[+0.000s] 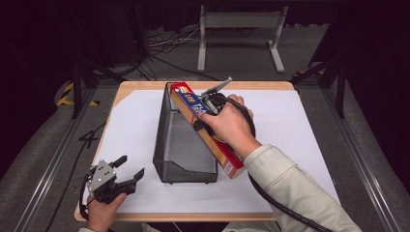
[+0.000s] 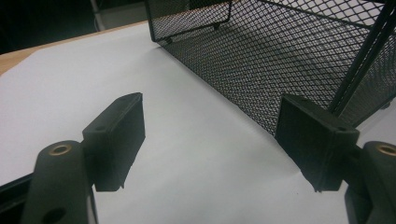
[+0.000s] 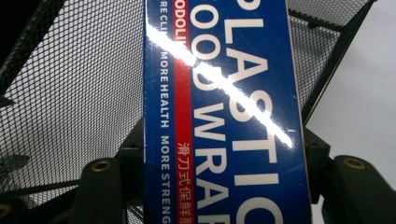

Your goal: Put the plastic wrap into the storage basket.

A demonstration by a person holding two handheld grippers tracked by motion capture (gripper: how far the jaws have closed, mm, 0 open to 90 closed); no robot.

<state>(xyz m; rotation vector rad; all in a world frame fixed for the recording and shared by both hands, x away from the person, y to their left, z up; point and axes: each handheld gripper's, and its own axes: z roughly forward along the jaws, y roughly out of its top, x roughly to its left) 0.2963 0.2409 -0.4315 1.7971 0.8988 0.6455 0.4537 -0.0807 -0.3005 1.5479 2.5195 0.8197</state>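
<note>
Wrap box (image 1: 205, 130) lies tilted along the basket's (image 1: 169, 145) 3 o'clock rim, far end over its 12 o'clock corner. Right gripper (image 1: 205, 115) pinches the box mid-length. Left gripper (image 1: 126, 169), jaws spread, rests at the table's (image 1: 300, 121) 7 o'clock corner.

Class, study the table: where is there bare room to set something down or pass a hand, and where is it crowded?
Free: the white sheet between the table's left edge and the mesh basket, and the wide stretch right of the right gripper, up to the far edge. Crowded: the middle, where that gripper holds the plastic wrap box over the basket; the near left corner holds the open left gripper.
</note>
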